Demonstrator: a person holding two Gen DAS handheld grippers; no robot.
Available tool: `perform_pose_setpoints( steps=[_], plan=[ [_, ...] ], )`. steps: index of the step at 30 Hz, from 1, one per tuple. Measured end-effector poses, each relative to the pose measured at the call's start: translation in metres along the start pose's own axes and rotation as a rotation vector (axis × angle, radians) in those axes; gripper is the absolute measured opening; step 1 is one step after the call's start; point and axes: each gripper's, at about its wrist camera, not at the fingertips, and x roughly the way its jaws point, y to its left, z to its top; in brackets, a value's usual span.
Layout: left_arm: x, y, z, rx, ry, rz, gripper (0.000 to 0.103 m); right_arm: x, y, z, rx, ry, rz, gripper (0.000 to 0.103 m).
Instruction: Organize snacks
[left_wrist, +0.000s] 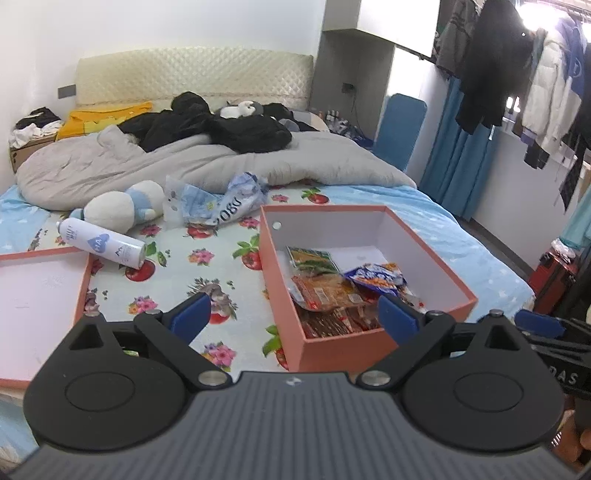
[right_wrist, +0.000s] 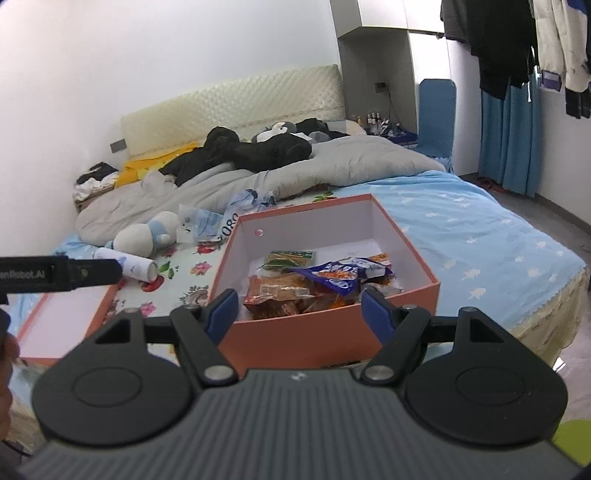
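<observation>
The snack packets (left_wrist: 328, 291) already lie in the orange box (right_wrist: 332, 339) on the bed (left_wrist: 207, 258), just ahead of both sets of fingers. The left gripper (left_wrist: 293, 314) is spread wide and empty; the right gripper (right_wrist: 295, 314) is open too, holding nothing. Packing looks finished. Next probably comes fetching the lid (left_wrist: 37, 299), left of the left fingers, needing a grip on its rim.

Walls: plain white (left_wrist: 166, 26)
Bed: blue sheet with white stars (right_wrist: 480, 229), floral panel in the middle
Headboard: cream, quilted (left_wrist: 192, 77)
Duvet: grey, rumpled (left_wrist: 177, 166)
Curtain: blue (right_wrist: 509, 140)
Chair: blue back (left_wrist: 402, 125) beside the bed
Clothes rail: coats hanging (left_wrist: 491, 66), bright window light behind
Floor: grey (right_wrist: 554, 206)
</observation>
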Motion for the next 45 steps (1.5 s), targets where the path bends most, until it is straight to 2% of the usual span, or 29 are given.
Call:
perform_pose_setpoints(
  steps=[11, 22, 26, 31, 45],
  plan=[
    [0.021, 0.0, 0.001, 0.015, 0.029, -0.003, 0.099, 0.018, -0.002, 0.0, 0.026, 0.016, -0.024, 0.075],
    [0.024, 0.001, 0.003, 0.029, 0.03, 0.009, 0.1, 0.02, -0.001, 0.003, 0.01, 0.005, -0.024, 0.075],
    [0.023, 0.0, 0.003, 0.04, 0.03, 0.025, 0.101, 0.019, 0.003, 0.004, -0.017, -0.023, -0.035, 0.102],
    [0.022, -0.003, 0.003, 0.047, 0.036, 0.027, 0.101, 0.02, 0.001, 0.005, 0.007, -0.017, -0.017, 0.103],
    [0.019, -0.005, 0.004, 0.038, 0.034, 0.019, 0.101, 0.017, -0.006, 0.005, 0.018, -0.009, -0.036, 0.103]
  ],
)
